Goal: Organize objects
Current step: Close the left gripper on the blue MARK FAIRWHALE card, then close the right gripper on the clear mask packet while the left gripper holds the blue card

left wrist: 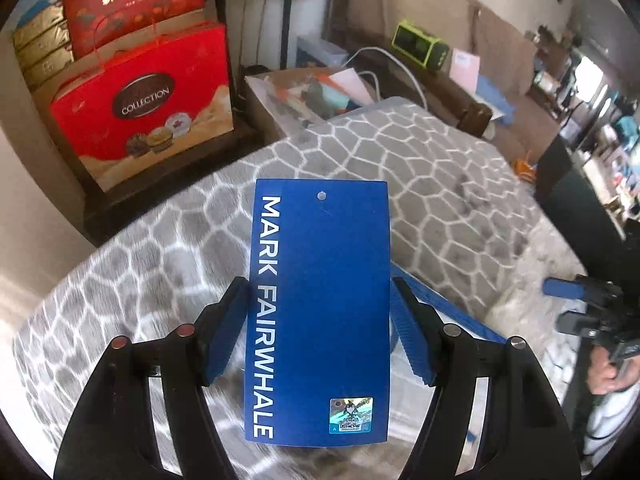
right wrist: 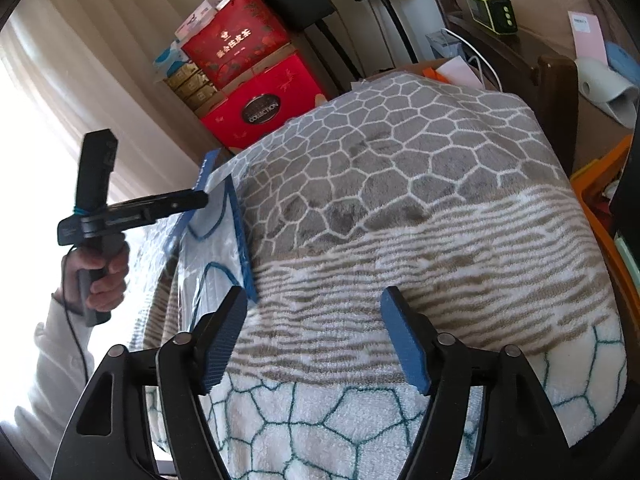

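Observation:
A blue card marked MARK FAIRWHALE (left wrist: 320, 312) stands between the fingers of my left gripper (left wrist: 318, 336), which is shut on its two long edges, above a blanket with a grey cell pattern (left wrist: 420, 168). In the right wrist view the left gripper (right wrist: 192, 200) holds a clear plastic package with blue edges (right wrist: 220, 232) at the blanket's left side. My right gripper (right wrist: 314, 340) is open and empty above the blanket (right wrist: 400, 200). It shows at the right edge of the left wrist view (left wrist: 576, 292).
Red gift bags and boxes (left wrist: 140, 92) stand on a dark shelf at the back left. A clear box of clutter (left wrist: 312, 96) and a green device (left wrist: 420, 44) sit behind the blanket. An orange bin (right wrist: 600, 184) is at the right.

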Motion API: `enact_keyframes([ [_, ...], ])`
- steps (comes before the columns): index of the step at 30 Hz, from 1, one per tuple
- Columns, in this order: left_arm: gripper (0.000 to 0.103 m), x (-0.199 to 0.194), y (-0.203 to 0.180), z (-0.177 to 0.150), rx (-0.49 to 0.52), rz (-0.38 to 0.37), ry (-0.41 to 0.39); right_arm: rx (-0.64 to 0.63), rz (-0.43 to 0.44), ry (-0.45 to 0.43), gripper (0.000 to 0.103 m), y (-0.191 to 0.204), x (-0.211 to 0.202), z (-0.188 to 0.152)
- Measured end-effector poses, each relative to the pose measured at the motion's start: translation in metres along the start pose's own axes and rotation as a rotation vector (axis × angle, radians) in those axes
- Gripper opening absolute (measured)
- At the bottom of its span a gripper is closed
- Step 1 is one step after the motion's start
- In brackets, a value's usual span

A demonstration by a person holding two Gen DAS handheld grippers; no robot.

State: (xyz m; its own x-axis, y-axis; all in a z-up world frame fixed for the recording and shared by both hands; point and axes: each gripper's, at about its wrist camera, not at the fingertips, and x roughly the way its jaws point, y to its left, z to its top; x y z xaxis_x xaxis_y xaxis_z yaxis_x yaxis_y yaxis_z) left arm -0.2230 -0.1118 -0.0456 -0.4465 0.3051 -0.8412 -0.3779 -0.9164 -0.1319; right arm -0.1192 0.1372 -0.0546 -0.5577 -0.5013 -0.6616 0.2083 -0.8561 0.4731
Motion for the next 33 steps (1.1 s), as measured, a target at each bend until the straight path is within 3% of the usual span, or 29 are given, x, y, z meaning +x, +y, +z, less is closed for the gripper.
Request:
enact_keyframes([
  [5, 0.068, -0.013, -0.004, -0.021, -0.078, -0.048, 0.012, -0.140, 0.011, 0.010, 0.092, 0.033, 0.005, -0.003],
  [8, 0.068, -0.014, -0.001, -0.036, -0.152, -0.107, 0.041, -0.321, 0.012, 0.048, 0.102, 0.064, 0.015, -0.012],
  [12, 0.068, -0.019, -0.001, -0.047, -0.175, -0.117, 0.047, -0.617, 0.080, 0.153, 0.102, 0.104, 0.042, -0.026],
  [17, 0.068, -0.024, 0.000, -0.053, -0.185, -0.144, 0.035, -0.794, -0.011, 0.249, 0.102, 0.122, 0.081, -0.024],
  [19, 0.068, -0.024, 0.001, -0.054, -0.189, -0.151, 0.029, -0.833, -0.035, 0.263, 0.103, 0.123, 0.093, -0.021],
  [25, 0.068, -0.031, 0.006, -0.060, -0.227, -0.190, -0.005, -0.751, -0.042, 0.261, 0.102, 0.118, 0.108, -0.009],
  [26, 0.068, -0.033, 0.007, -0.060, -0.234, -0.202, -0.012, -0.744, -0.043, 0.257, 0.093, 0.118, 0.106, -0.010],
  [28, 0.068, -0.039, 0.011, -0.062, -0.254, -0.219, -0.032, -0.721, -0.046, 0.233, 0.063, 0.121, 0.101, -0.008],
  [29, 0.068, -0.041, 0.012, -0.061, -0.259, -0.229, -0.037, -0.691, -0.052, 0.226, 0.040, 0.120, 0.099, -0.005],
  [30, 0.068, -0.043, 0.013, -0.062, -0.268, -0.250, -0.040, -0.640, -0.042, 0.229, 0.031, 0.120, 0.097, -0.002],
  [33, 0.068, -0.052, 0.014, -0.062, -0.301, -0.308, -0.071, -0.607, -0.034, 0.217, 0.020, 0.116, 0.094, 0.002],
])
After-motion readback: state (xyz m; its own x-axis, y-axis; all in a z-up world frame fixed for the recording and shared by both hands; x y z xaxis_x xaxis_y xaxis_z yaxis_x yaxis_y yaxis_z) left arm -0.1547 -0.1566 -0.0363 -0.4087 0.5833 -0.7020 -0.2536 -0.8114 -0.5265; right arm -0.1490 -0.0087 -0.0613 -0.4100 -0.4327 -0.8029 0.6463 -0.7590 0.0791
